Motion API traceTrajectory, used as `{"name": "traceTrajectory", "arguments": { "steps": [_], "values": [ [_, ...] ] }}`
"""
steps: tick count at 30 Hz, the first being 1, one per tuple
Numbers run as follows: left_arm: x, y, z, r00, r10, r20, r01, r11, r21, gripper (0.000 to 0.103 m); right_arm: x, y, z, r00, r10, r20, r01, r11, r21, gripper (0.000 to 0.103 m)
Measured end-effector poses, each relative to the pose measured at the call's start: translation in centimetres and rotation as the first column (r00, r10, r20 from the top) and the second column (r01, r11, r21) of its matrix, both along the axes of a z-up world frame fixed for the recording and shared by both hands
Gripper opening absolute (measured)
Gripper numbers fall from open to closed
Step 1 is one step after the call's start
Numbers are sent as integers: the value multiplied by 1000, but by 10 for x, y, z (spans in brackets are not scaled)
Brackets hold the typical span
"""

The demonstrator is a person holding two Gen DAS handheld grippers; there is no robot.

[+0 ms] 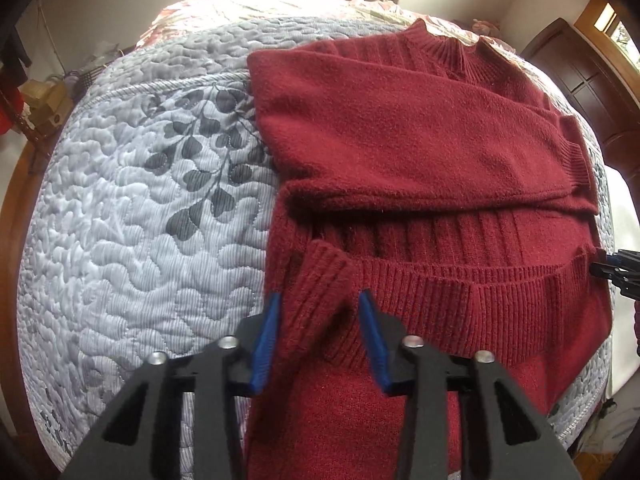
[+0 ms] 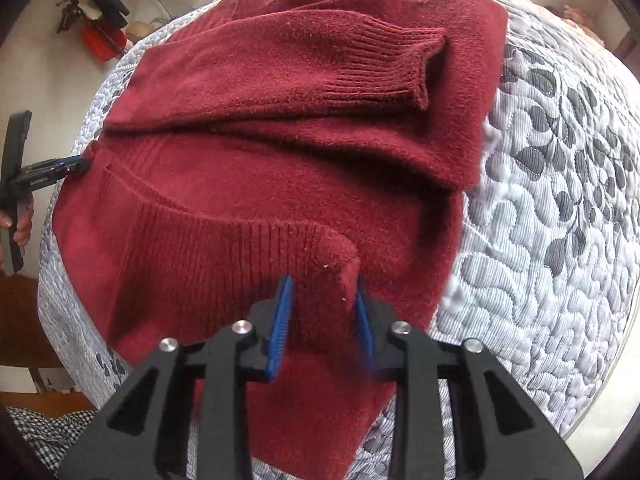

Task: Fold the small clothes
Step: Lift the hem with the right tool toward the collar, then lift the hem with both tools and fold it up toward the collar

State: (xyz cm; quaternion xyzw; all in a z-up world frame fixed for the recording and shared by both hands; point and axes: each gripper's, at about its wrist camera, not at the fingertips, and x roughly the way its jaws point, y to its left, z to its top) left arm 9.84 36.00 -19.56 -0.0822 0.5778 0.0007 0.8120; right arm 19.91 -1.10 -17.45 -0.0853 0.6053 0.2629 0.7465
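Burgundy knit is filling both wrist views: the sweater (image 1: 420, 128) is lying on the quilted bedspread (image 1: 120, 220), its sleeves already crossed over the chest, with one cuff (image 2: 384, 68) resting on top. I am pinching the ribbed hem at its two near corners. The left gripper (image 1: 320, 320) is clenched on a raised tuck of hem at the left corner, and the right gripper (image 2: 324, 300) is clenched on another tuck at the right corner. I judge the sleeve folds finished and the bottom fold just starting; carrying the hem (image 1: 460, 280) toward the far collar (image 1: 452, 56) is what is left, as far as I can tell.
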Motion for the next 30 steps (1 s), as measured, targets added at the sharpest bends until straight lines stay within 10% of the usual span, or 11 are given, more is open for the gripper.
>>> {"name": "traceTrajectory", "arguments": {
  "steps": [8,22,30],
  "values": [
    [-10,-8,9,998,-50,45,52,998,-41,11,-1,-26,16,998,-57,-28,60,989,138,6],
    [12,-24,-14,998,-58,-31,58,998,-3,39,7,-11,-10,997,-50,-63,54,996,69,30],
    [8,-35,-1,998,-64,18,63,997,47,10,2,-8,-6,999,-29,-36,31,997,71,7]
  ]
}}
